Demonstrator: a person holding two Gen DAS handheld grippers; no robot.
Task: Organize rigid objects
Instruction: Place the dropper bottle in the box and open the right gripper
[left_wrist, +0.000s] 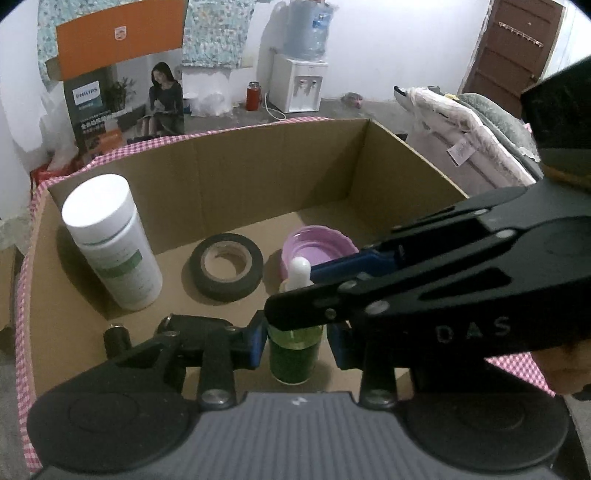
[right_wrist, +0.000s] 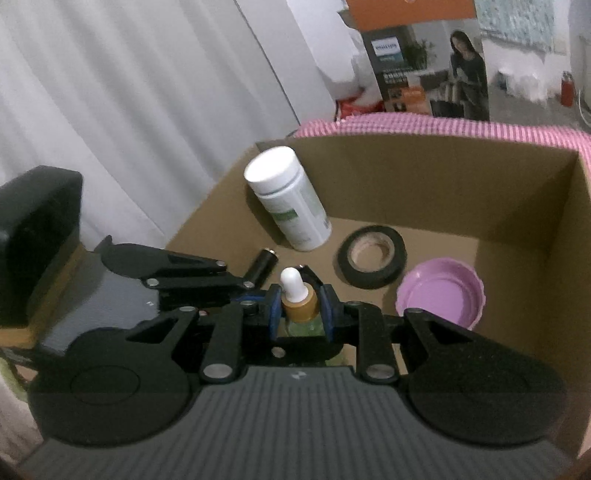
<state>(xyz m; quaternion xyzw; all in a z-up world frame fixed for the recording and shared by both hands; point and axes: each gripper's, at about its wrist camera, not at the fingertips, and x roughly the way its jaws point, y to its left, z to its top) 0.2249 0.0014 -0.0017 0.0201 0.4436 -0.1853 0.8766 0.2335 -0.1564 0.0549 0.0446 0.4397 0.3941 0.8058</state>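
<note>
Dropper bottle, green glass with an amber collar and white bulb, is seen nearest the lens, pinched at the collar between the blue pads of the right hand-held gripper. In the left wrist view the same bottle is seen upright, its green body flanked by the blue pads of the left hand-held gripper; a narrow gap appears on at least one side, and whether those pads press on the glass cannot be told. The left jaws are set narrow. The right hand-held gripper is seen crossing in from the right, over the bottle's neck.

The bottle is held inside the cardboard box, low at its near edge; whether its base rests on the box floor cannot be told.

Beyond the bottle, items already lying in the box are noted: a small black cylinder on its side just past the left hand-held gripper, a white bottle with a green label standing towards the far left corner, a roll of black tape lying flat mid-floor, and a purple lid turned upward at the right.

Progress is judged well along: four objects are stowed and a fifth is at the point of placement. Release of the dropper bottle remains. Whether further objects wait outside the box is not shown.

A pink checked cloth is seen under the box's far rim.
</note>
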